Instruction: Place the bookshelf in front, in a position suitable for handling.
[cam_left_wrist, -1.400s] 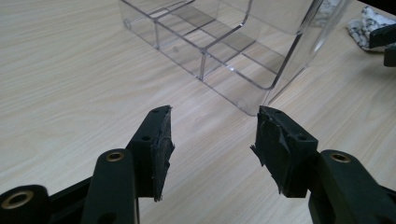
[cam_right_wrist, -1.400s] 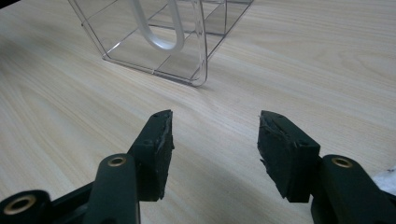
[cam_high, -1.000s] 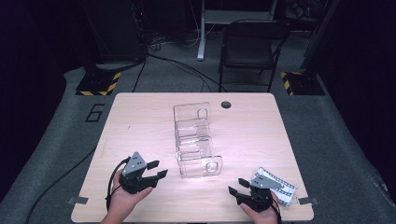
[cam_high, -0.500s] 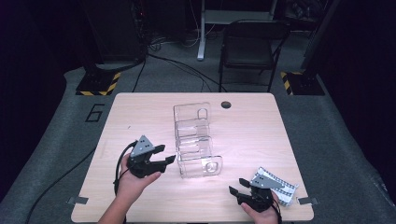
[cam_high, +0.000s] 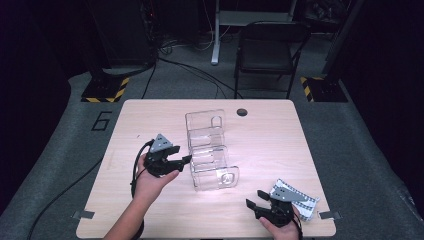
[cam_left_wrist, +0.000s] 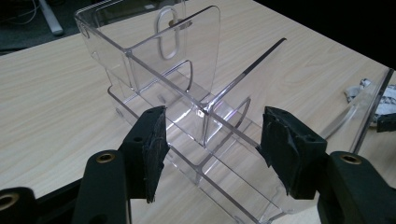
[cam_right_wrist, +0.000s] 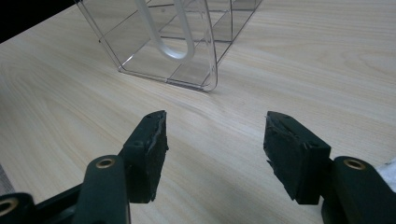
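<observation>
Clear acrylic rack (cam_high: 210, 150): upright near the middle of the bench (cam_high: 280, 140), long axis running away from the person, a slotted handle panel at each end, low dividers between. Empty as far as can be told. Resting on the bench, held by nothing.

Left gripper (cam_high: 184, 164): just beside the rack's left side wall, pointed at it. Jaws wide apart, having just been opening. In the left gripper view (cam_left_wrist: 212, 140), the rack's near edge seems to reach in between the pads (cam_left_wrist: 154, 140), neither one pressing on it.

Right gripper (cam_high: 255, 198): well apart from the rack, near the bench's front right corner, aimed toward the rack's near end panel (cam_right_wrist: 201, 60). Jaws parted too, having just been opening, with bare wood alone between them (cam_right_wrist: 215, 140). White patterned packet (cam_high: 300, 200) just beside it.

Judged an early stage: reach made on the left, no grip taken. Left to do: closing on a wall, then whatever lifting or shifting follows.

Hard to make out: wall edges lost in glare, compartment count unsure, contact between left pads and acrylic unclear. Packet partly covered by the right gripper, contents unreadable. Right hand cut off at the frame's bottom edge.
</observation>
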